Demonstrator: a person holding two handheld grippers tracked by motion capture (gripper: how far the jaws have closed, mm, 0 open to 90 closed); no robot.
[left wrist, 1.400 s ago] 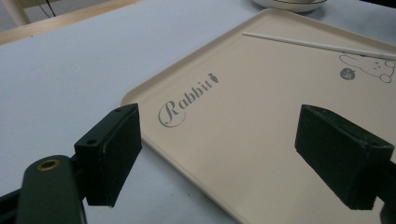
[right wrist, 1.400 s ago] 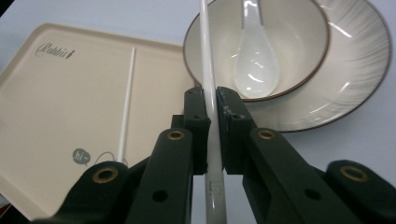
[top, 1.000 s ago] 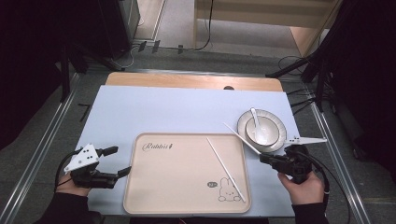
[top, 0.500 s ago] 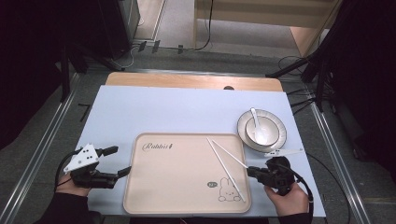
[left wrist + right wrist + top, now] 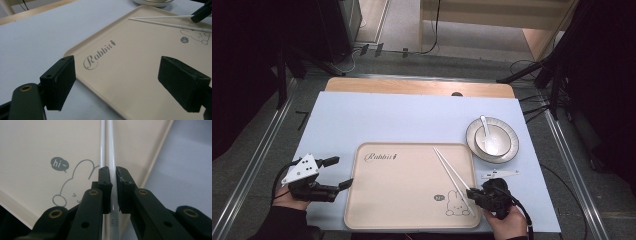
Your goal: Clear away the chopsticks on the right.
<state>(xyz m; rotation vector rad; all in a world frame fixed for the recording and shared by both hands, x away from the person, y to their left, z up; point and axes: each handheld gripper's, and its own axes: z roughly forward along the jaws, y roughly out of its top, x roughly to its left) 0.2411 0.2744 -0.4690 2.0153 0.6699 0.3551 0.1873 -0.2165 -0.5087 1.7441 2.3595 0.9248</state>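
Two chopsticks, high view: white chopsticks (image 5: pixel 452 174) lie on the tray (image 5: pixel 402 200), long axis running diagonally from the tray's far middle down to its near right corner, by the rabbit drawing.
Right gripper, high view: right gripper (image 5: pixel 476 196) sits at the near end of the chopsticks, over the tray's near right corner; it is the nearer one by far.
Left gripper, high view: left gripper (image 5: pixel 341 172) is off the tray's left edge, jaws spread, nothing between them, well apart from the chopsticks.
Bowl, high view: bowl (image 5: pixel 492 139) with a spoon (image 5: pixel 485 131) in it stands on the table (image 5: pixel 387 120) just beyond the tray's far right corner.
Left gripper view: jaws wide apart over the tray's edge near the printed word; chopsticks (image 5: pixel 165 21) far off across the tray, the other gripper's jaw at their end.
Right gripper view: jaws pressed on one chopstick (image 5: pixel 111 157), pinching it near its butt end; second stick lies just beside it on the left, outside the jaws; both run straight ahead along the jaws.
Judgement: any lift or release turns on this lengthwise hold near the butt end.
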